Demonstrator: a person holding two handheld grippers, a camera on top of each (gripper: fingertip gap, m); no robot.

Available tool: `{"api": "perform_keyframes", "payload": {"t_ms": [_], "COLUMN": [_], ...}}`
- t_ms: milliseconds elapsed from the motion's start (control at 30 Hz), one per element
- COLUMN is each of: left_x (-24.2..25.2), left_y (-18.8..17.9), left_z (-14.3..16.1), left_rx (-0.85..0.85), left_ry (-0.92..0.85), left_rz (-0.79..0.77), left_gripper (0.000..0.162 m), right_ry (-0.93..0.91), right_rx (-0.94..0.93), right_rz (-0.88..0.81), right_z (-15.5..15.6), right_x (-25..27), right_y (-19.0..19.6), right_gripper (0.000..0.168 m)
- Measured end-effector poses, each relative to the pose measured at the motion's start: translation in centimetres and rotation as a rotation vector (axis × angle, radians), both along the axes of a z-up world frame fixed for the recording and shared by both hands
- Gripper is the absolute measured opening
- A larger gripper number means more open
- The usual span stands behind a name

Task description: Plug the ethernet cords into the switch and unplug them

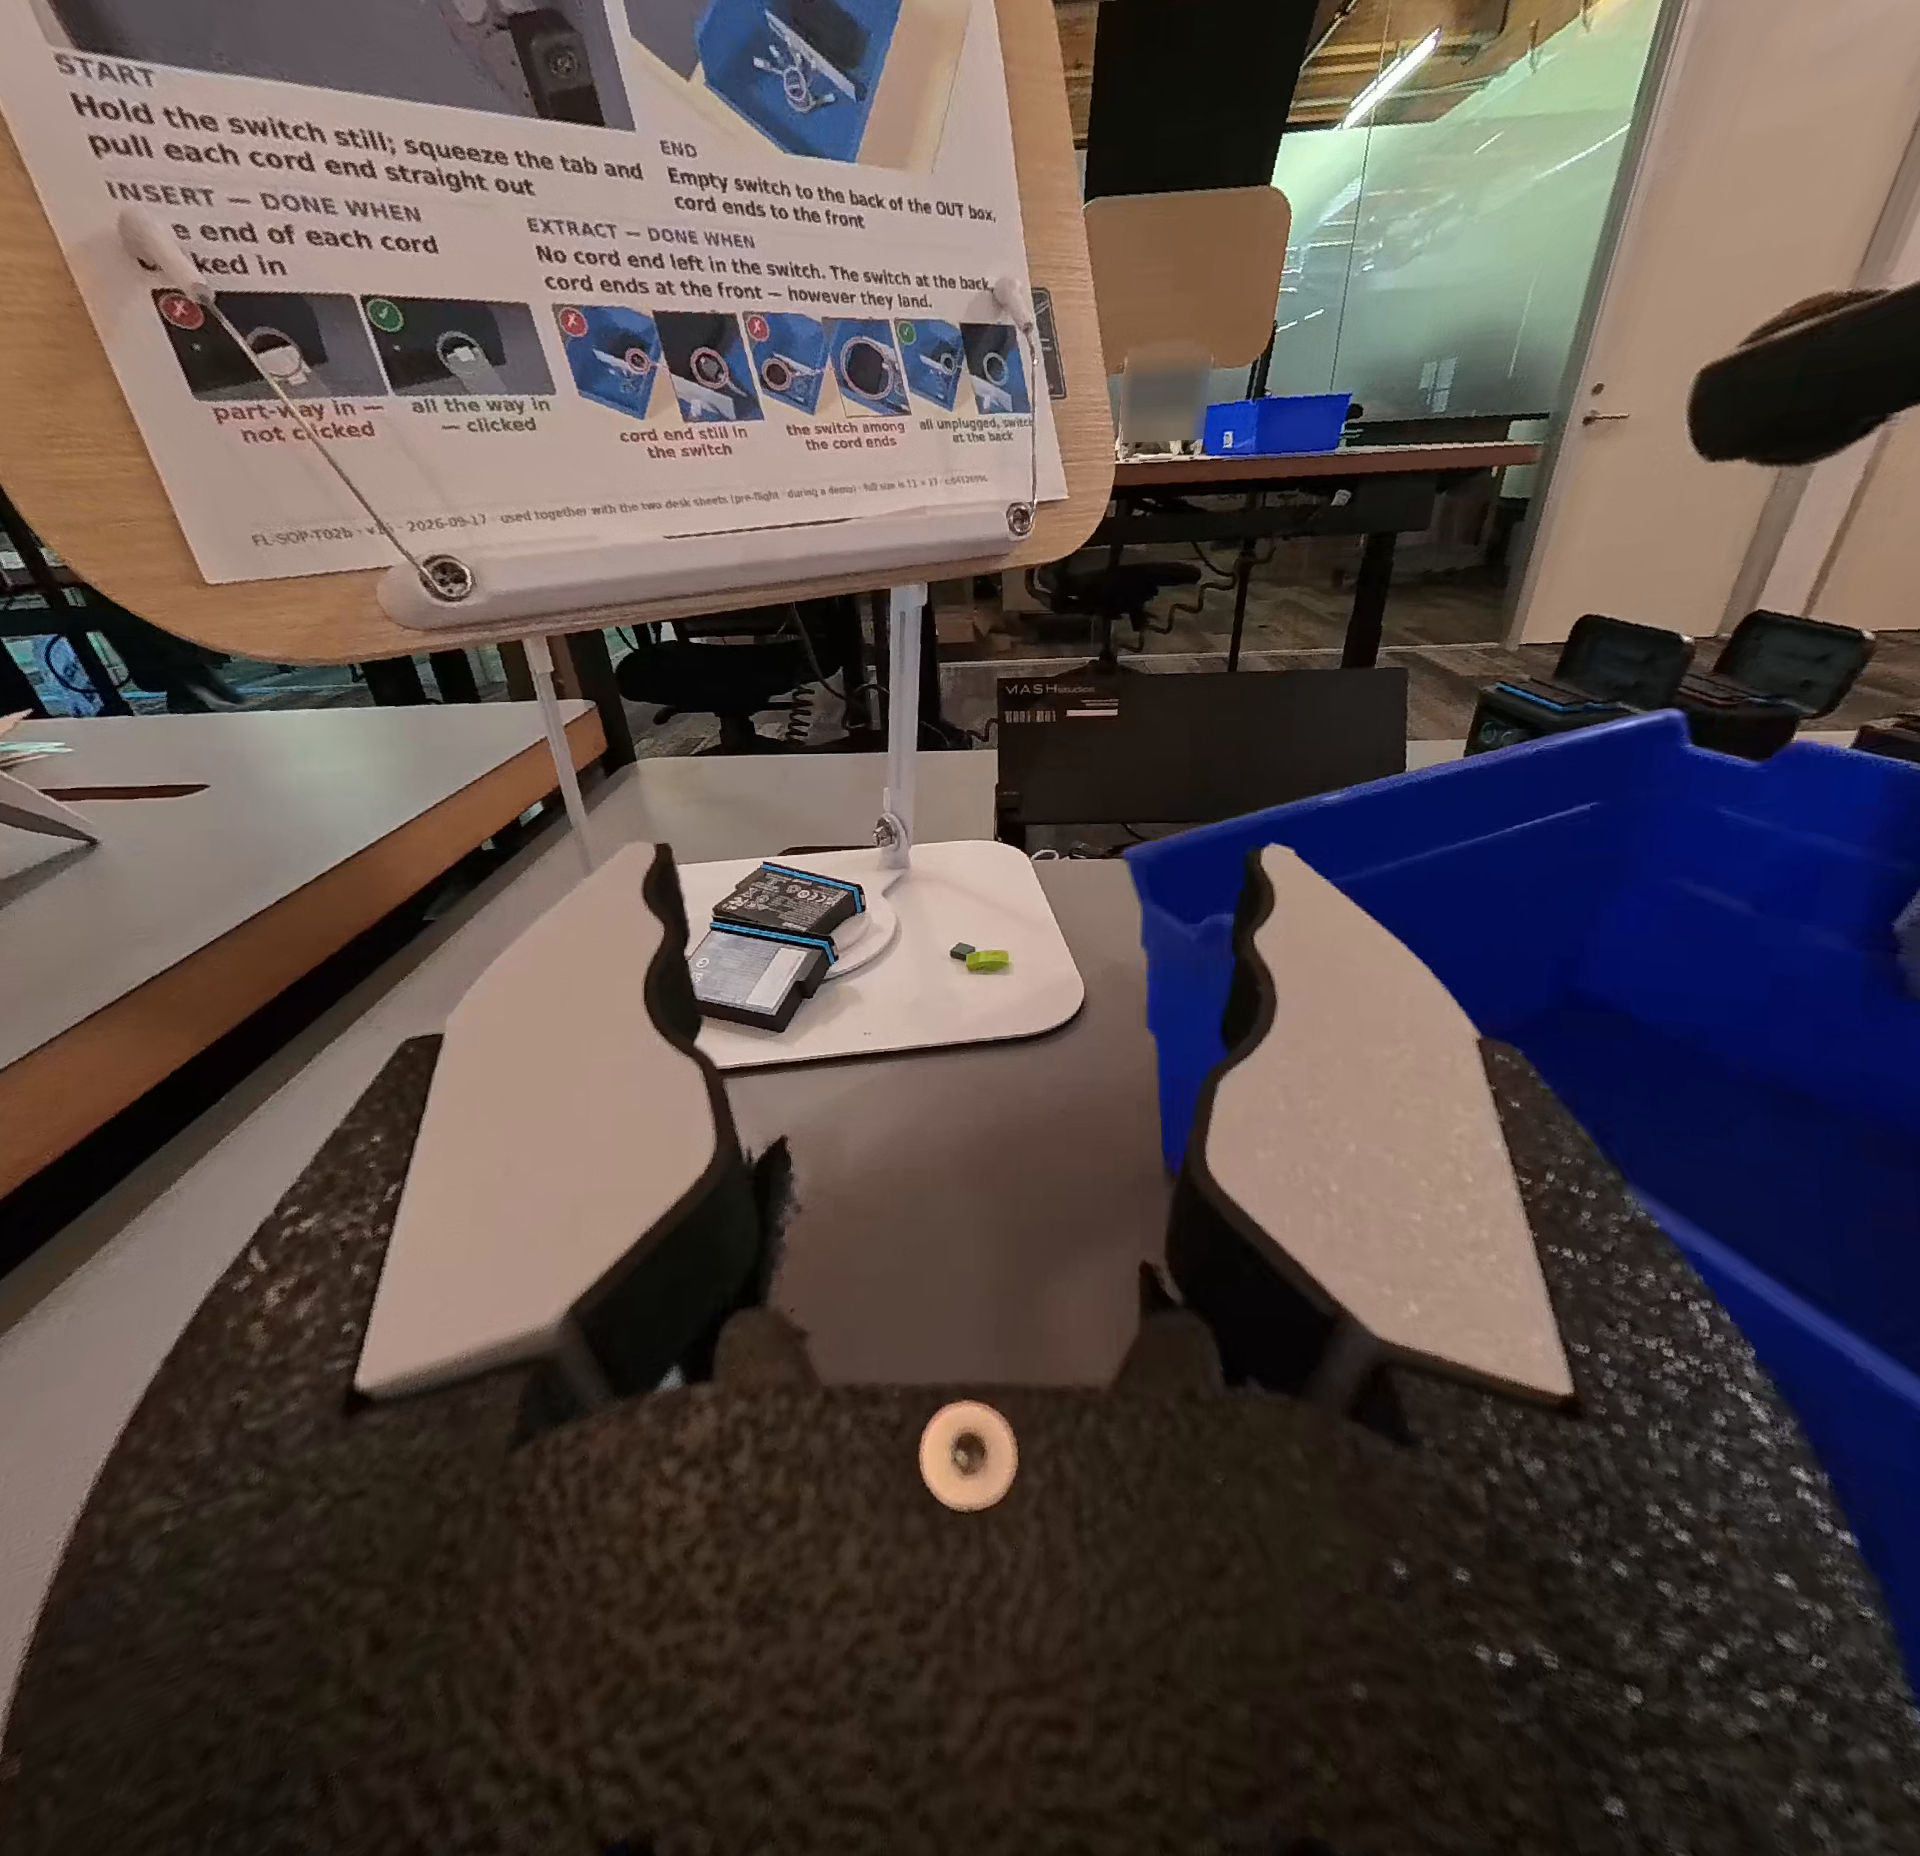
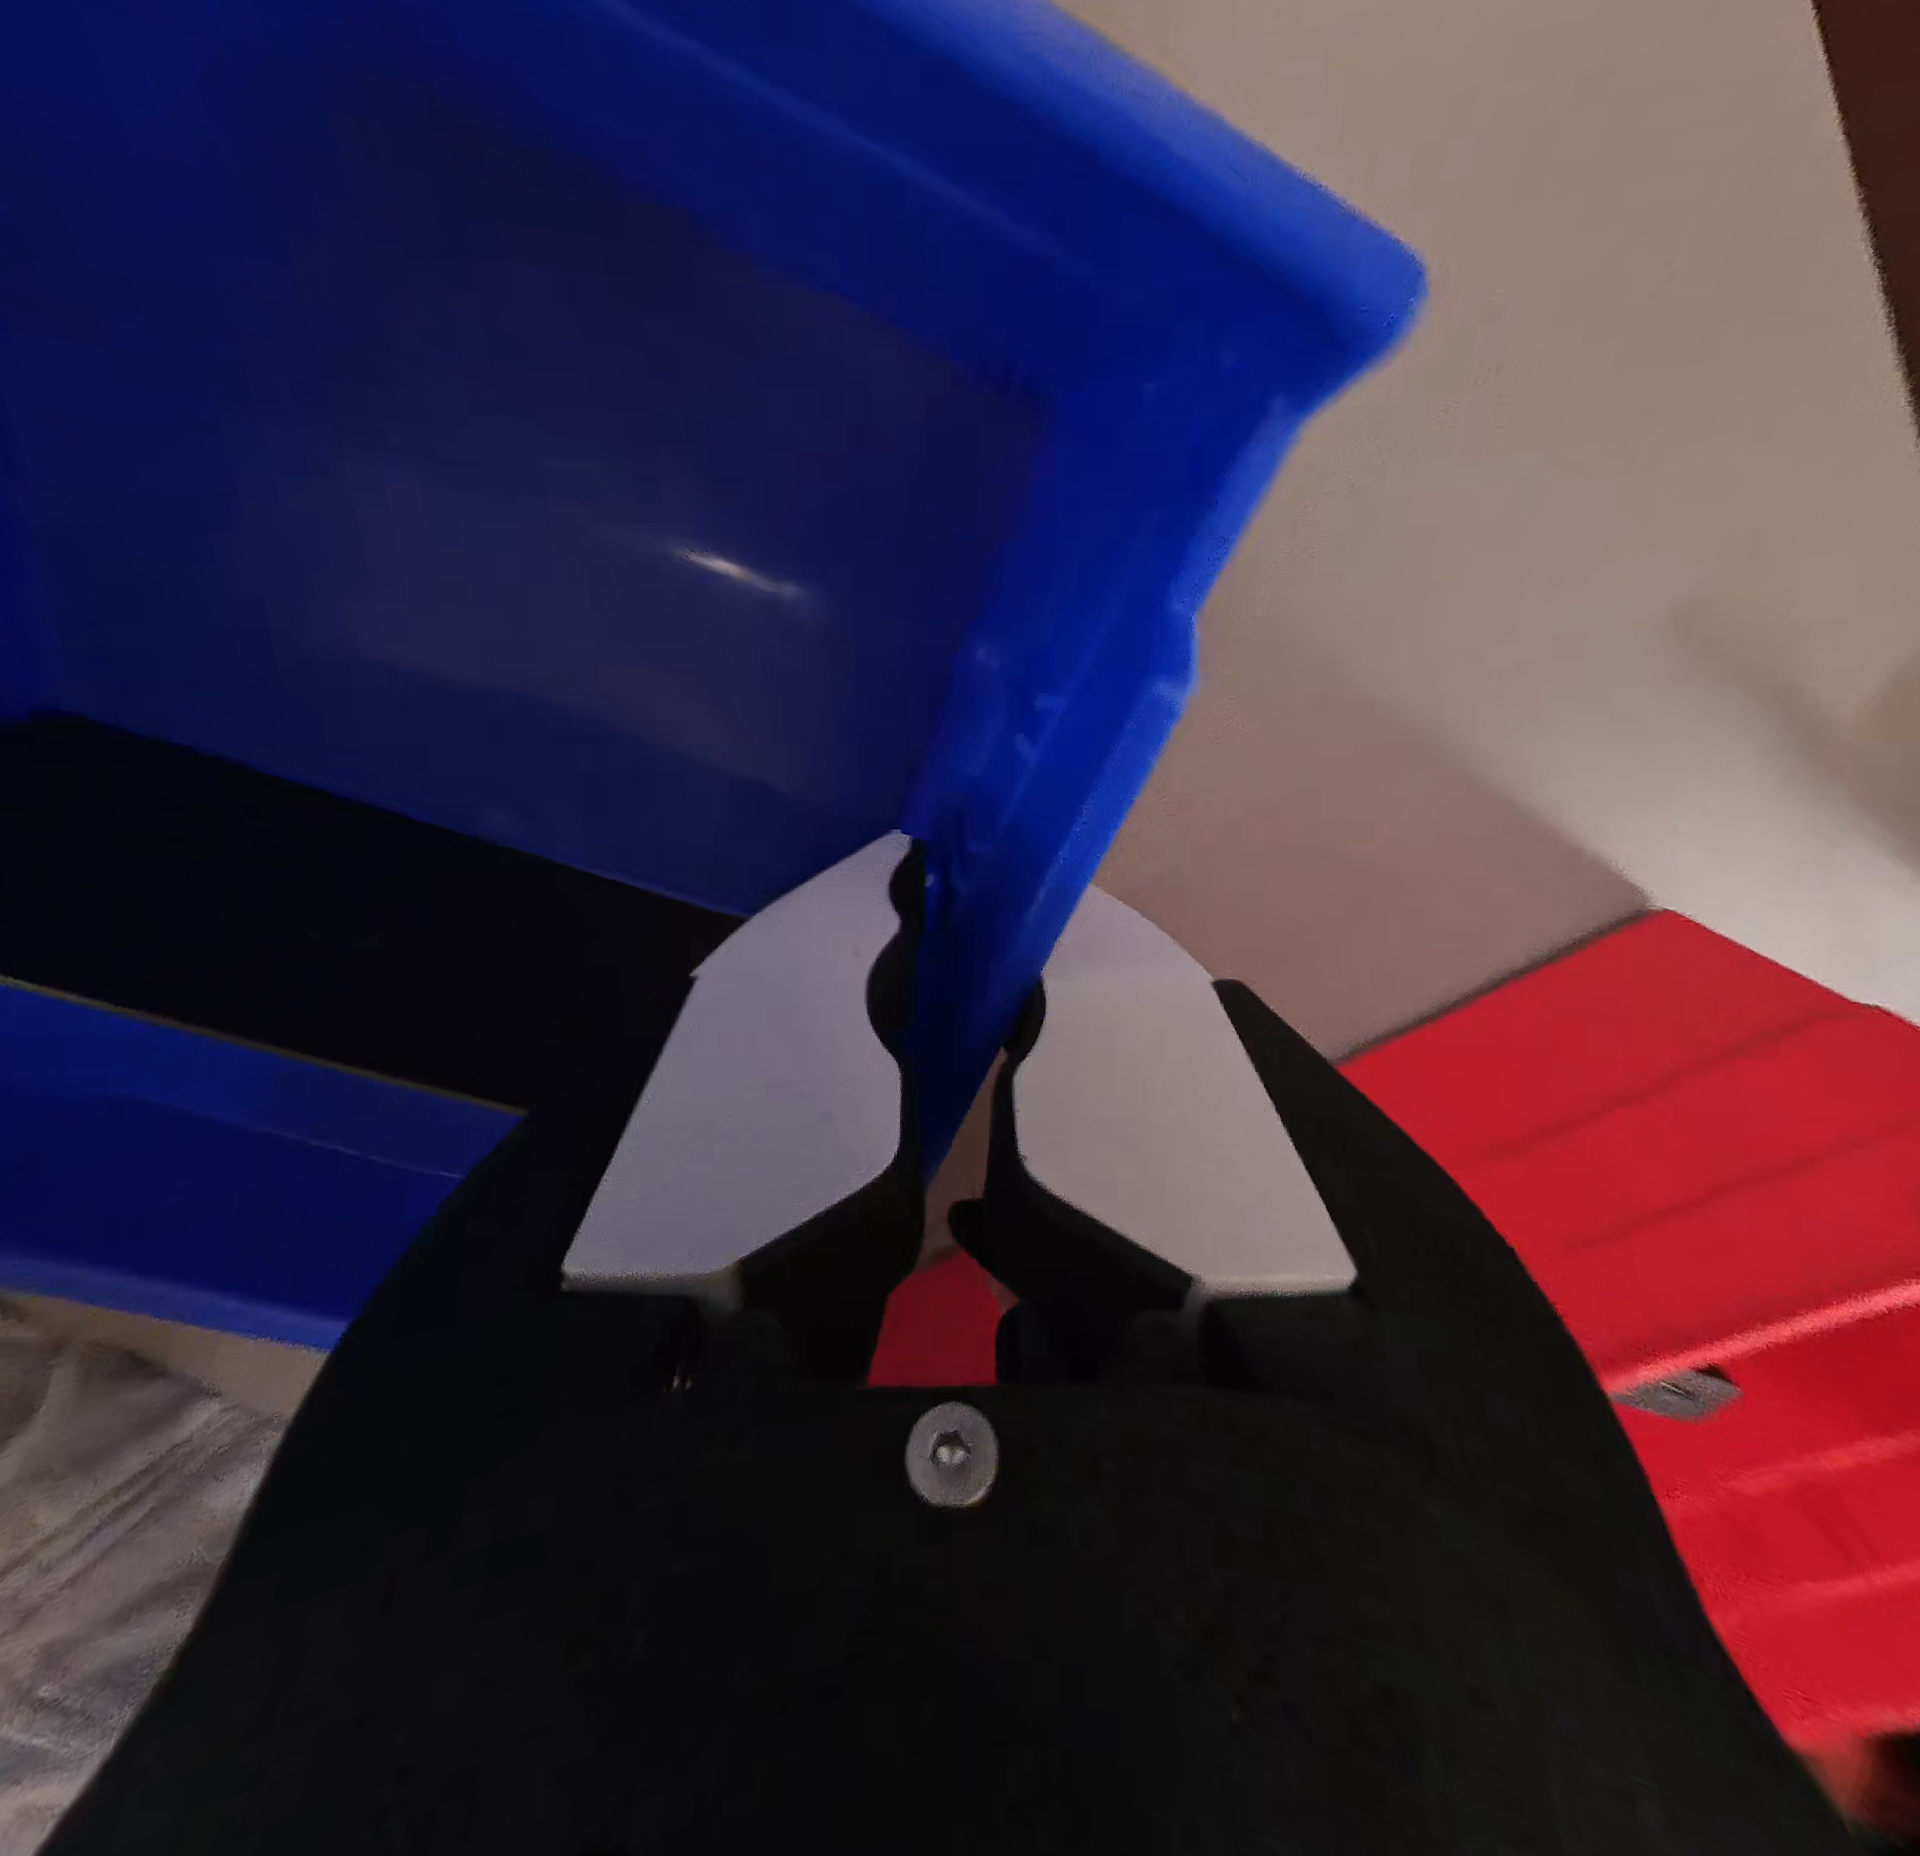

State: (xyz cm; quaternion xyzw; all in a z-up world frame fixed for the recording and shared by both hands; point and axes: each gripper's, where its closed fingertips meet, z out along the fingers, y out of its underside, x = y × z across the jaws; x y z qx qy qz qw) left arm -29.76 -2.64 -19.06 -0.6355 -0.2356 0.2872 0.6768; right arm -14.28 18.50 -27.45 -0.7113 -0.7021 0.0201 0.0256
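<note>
My left gripper (image 1: 961,871) is open and empty above a black mat (image 1: 935,1131). Just beyond its fingertips two black camera batteries (image 1: 774,944) with blue stripes lie on the white base plate (image 1: 935,1017) of a document stand. A blue plastic bin (image 1: 1610,975) sits tilted to its right, its corner close to the right finger. My right gripper (image 2: 961,933) is shut on a side wall of the blue bin (image 2: 623,404) and holds it tilted. A dark shape at the right edge of the left wrist view (image 1: 1808,372) may be part of the other gripper.
A small green and grey piece (image 1: 982,959) lies on the white base plate. The stand holds a printed instruction sheet (image 1: 520,248) on a wooden board. A red bin (image 2: 1662,1235) lies under my right gripper. Black cases (image 1: 1662,684) stand at the back right.
</note>
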Motion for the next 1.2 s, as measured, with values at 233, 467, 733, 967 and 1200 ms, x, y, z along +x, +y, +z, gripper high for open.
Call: {"api": "perform_keyframes", "payload": {"t_ms": [233,467,733,967,1200], "left_x": [-2.0,-3.4,-2.9,-2.1,1.8], "left_y": [-2.2,-4.8,-3.9,-2.6,0.2], "left_z": [-0.3,0.6,0.3,-0.3,1.2], "left_rx": [-0.045,0.066,0.077,0.037,0.074], "left_ry": [-0.002,-0.057,-0.073,-0.065,-0.077], "left_rz": [0.141,0.200,0.152,0.115,-0.058], "left_gripper": [0.090,0.083,0.082,0.082,0.082], "right_ry": [0.072,0.223,0.522,0.659,0.578], "right_rx": [-0.081,-0.101,-0.065,0.177,0.211], "right_rz": [-0.054,-0.043,-0.143,-0.510,-0.827], "right_z": [1.4,8.1,22.7,31.0,25.0], "right_x": [-1.2,-0.4,8.6,30.2,50.1], "right_y": [-1.3,0.3,6.9,18.2,23.5], "right_gripper": [0.003,0.004,0.004,0.004,0.004]}}
